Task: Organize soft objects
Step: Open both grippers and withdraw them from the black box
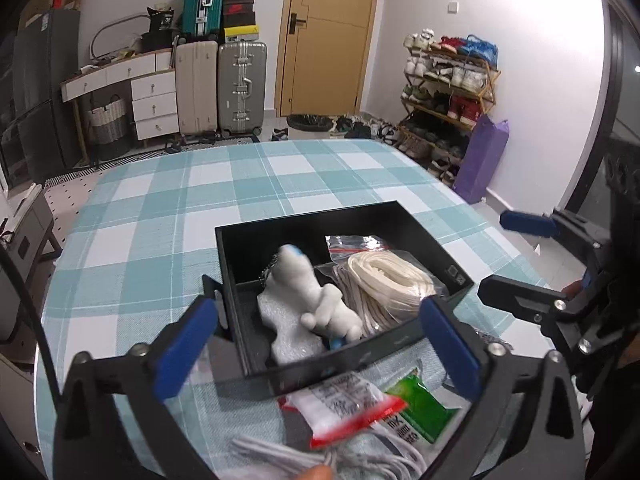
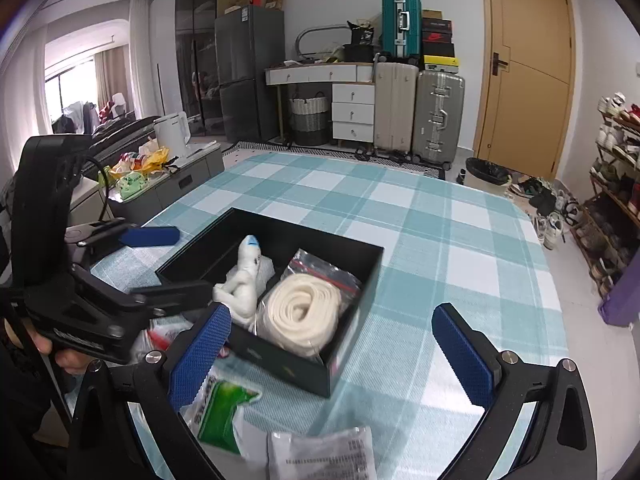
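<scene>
Room: we see a bedroom with a door, suitcases (image 1: pixel 240 88) and a shoe rack (image 1: pixel 448 92) beyond a bed covered in a teal checked sheet (image 1: pixel 160 216).
Left gripper (image 1: pixel 316 344): we find its jaws spread wide, the blue pads (image 1: pixel 184 348) holding nothing and touching nothing.
Right gripper (image 2: pixel 340 356): also wide open and empty, hanging over the sheet.
Black box (image 1: pixel 360 216): it sits just ahead of both tools, its near wall between the left pads.
Plush toy (image 1: pixel 316 300): white, lying in the box's left compartment, straight ahead of the left gripper.
Cord coil (image 2: pixel 300 312): cream, bagged, in the right compartment, ahead of the right gripper's left pad.
Packets: a red-and-white packet (image 1: pixel 344 408) and a green packet (image 1: pixel 420 404) lie under the left gripper, outside the box.
White cable (image 1: pixel 320 460): bundled at the bottom edge, nearest us.
</scene>
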Tool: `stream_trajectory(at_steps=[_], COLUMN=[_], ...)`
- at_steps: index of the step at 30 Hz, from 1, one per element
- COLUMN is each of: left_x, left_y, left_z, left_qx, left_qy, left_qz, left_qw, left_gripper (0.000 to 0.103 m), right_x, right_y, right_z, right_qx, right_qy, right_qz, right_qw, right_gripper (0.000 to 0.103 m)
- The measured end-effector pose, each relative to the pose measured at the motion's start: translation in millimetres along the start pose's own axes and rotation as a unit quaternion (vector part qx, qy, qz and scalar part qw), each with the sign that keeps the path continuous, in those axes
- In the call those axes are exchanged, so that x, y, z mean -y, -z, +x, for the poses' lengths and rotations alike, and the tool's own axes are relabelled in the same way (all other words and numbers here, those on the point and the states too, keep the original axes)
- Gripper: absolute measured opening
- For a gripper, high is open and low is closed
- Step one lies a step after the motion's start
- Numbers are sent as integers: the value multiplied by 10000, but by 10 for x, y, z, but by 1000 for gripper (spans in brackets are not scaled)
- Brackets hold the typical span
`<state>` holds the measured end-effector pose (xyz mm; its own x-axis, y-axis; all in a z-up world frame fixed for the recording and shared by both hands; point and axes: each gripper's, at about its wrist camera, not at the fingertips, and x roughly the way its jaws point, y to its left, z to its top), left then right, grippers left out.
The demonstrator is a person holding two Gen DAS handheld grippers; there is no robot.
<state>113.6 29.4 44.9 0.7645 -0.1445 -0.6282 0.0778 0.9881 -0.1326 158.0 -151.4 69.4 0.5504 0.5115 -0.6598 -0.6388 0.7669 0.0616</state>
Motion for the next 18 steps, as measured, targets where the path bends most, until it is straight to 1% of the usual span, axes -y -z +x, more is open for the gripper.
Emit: stream_trajectory(at_steps=[4,10,18], left_x=[-18,-8,49], left_y=[89,261,435], left_z=[-149,-311,-388], left_qx=[104,169,52], left_qy=[-21,-135,-100], left_qz=[-72,34,202], left_qw=[9999,9998,9997], left_gripper=[103,103,103], right_x=[27,7,-28], right_y=[119,319,524], right_z=[-117,-245,-255], right_qx=[-34,-107,-332], right_qy=[70,96,159], right_qz=[122,133,85], right_qw=[9999,9998,9993], right_gripper=[102,102,102])
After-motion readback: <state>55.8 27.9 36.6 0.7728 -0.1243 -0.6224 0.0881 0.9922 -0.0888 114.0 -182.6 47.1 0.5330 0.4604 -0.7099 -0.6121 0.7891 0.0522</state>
